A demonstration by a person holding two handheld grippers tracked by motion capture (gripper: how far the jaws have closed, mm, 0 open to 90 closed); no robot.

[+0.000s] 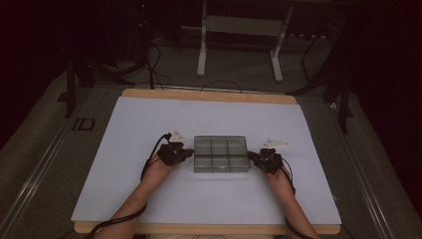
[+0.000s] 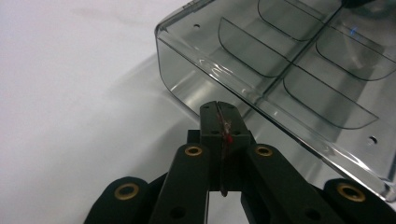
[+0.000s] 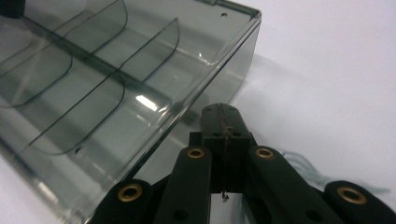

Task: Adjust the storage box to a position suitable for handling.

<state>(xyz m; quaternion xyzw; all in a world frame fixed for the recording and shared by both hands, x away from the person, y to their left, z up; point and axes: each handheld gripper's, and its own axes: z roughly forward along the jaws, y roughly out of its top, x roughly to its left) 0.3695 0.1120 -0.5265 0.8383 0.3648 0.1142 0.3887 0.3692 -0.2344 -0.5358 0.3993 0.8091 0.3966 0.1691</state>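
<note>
High view is showing a smoky clear divided tray [image 1: 221, 154] sitting at the middle of the white sheet [image 1: 149, 119], its six compartments lying bare; the left gripper [image 1: 175, 153] is resting at its nine o'clock side, jaws pressed together, tips just beside the tray wall [image 2: 187, 88]; the right gripper [image 1: 264, 159] is sitting at three o'clock, jaws likewise closed on nothing, near the wall [image 3: 233, 70]; the wooden table [image 1: 209, 95] is edging the sheet at twelve o'clock

Divided tray [image 1: 221, 154] between grippers — mid-table [image 1: 149, 114]
</note>
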